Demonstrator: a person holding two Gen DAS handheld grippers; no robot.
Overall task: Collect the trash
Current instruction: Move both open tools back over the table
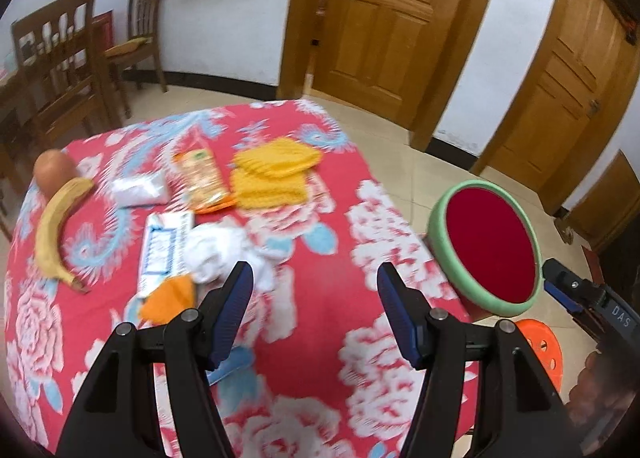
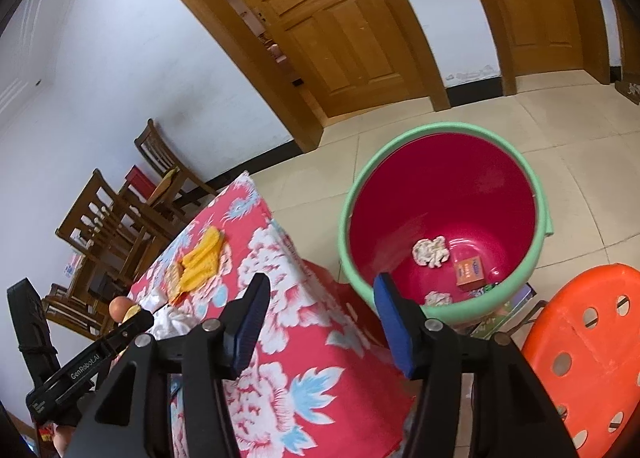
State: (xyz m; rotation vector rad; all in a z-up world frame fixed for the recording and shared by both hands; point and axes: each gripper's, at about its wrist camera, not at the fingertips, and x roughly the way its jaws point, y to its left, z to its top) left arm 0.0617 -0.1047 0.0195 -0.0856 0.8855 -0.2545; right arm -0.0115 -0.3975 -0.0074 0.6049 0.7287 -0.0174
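Left gripper [image 1: 316, 278] above the floral tablecloth [image 1: 320, 338], fingers apart, nothing between them. Crumpled white tissue [image 1: 224, 254] at ten o'clock of its fingertips, lying on the cloth beside a printed paper packet [image 1: 164, 250] and an orange scrap [image 1: 170, 300]. Farther off at eleven o'clock: snack wrapper [image 1: 202, 180], yellow knitted cloth [image 1: 272, 174], banana [image 1: 56, 226]. Right gripper [image 2: 320, 290] over the table edge, fingers apart and empty. Red bucket with green rim [image 2: 440, 130] at one o'clock on the floor, holding tissue wads [image 2: 430, 252] and a small orange box [image 2: 470, 272].
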